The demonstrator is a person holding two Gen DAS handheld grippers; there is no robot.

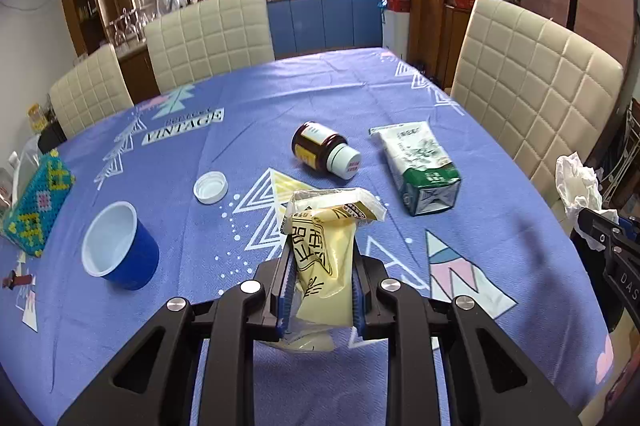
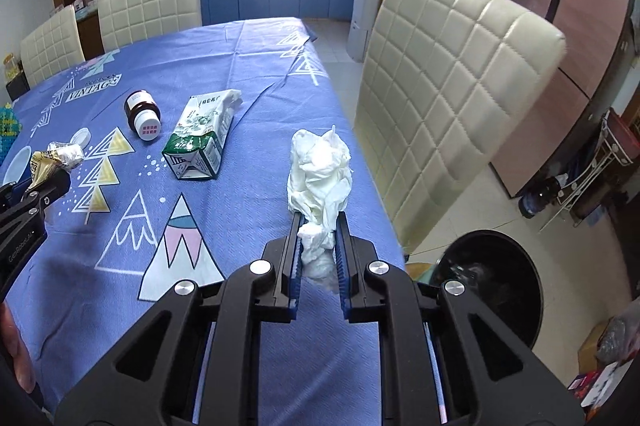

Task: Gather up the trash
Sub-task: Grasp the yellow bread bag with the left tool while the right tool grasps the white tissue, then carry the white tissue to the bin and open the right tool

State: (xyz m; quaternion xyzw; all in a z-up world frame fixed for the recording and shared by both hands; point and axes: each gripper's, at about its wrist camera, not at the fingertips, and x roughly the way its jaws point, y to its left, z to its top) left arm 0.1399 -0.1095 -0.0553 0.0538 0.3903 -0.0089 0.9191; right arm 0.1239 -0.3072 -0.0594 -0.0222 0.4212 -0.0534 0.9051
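Two grippers, both loaded. Blue patterned cloth-covered desk (image 2: 248, 65); black round bin (image 2: 504, 290) on floor off its right edge. Right gripper (image 2: 318, 226) fingers clenched on crumpled white tissue (image 2: 320, 169) near that edge. Left gripper (image 1: 322, 266) grasps yellow plastic snack wrapper (image 1: 324, 250), mid-desk.

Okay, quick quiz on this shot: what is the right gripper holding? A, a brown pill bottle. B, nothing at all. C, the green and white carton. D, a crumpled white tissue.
D: the right gripper is shut on the crumpled white tissue, while the brown pill bottle and the green and white carton lie on the table.
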